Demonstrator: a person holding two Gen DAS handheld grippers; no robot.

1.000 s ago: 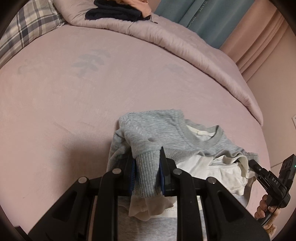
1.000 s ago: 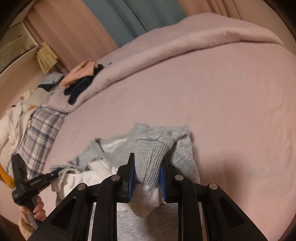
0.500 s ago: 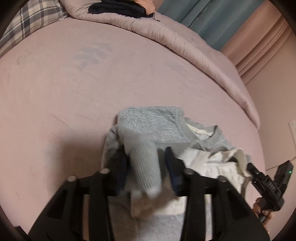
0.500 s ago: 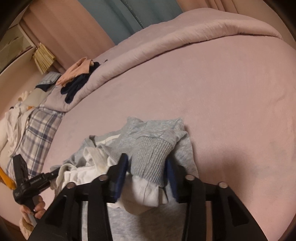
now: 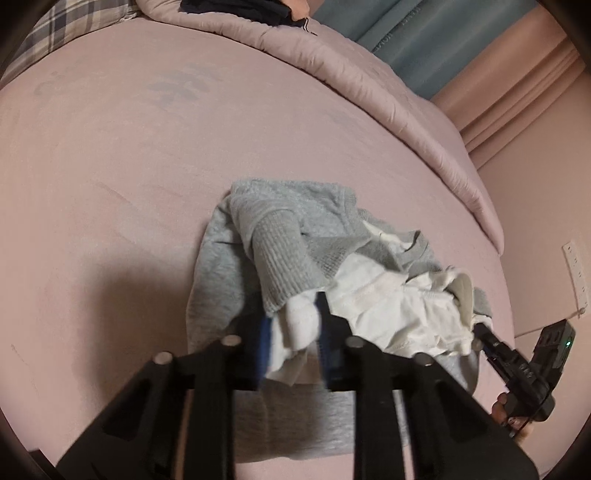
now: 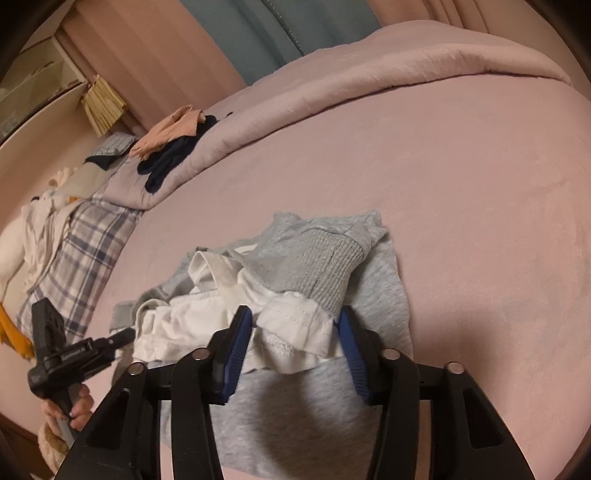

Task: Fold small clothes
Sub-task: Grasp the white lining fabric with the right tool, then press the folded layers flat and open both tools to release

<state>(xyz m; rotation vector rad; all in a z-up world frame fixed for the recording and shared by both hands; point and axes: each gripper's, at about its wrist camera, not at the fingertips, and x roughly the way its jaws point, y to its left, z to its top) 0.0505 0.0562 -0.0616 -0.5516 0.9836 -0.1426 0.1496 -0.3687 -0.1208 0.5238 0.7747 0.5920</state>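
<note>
A: Left wrist view, from left to right?

B: Plaid pillow (image 5: 70, 33) at the upper left. Pink sheet (image 5: 110, 166) across the middle. A rolled duvet (image 5: 369, 85) along the far edge, and a teal curtain (image 5: 424, 37) behind it. A wall socket (image 5: 576, 273) at the far right.

A: And the task's thing?

B: The grey top (image 5: 288, 218) lies crumpled on the sheet at centre. Its white layer (image 5: 373, 295) spills out to the right. A ribbed cuff (image 5: 284, 266) droops toward the camera.

A: State of the claws?

B: The left gripper (image 5: 291, 314) is clamped on a fold of the white layer, just below the cuff. The right gripper (image 6: 294, 314) has just been closing. The white layer and the cuff's edge sit between its blue pads (image 6: 236, 347). Whether the pads press the cloth cannot be told.

A: Anything in the way?

B: Only the garment's own bunched folds, which hide its lower front.

A: Containers?

B: A pale shelf unit (image 6: 37, 81) shows at the upper left of the right wrist view. Its contents are too blurred to read.

A: What does that view add?

B: A peach garment (image 6: 173, 125) lies over dark clothes (image 6: 166, 162) on the duvet's end. The person's hand (image 6: 79, 406) shows at the lower left, holding the left gripper. The socket shows only in the left wrist view.
</note>
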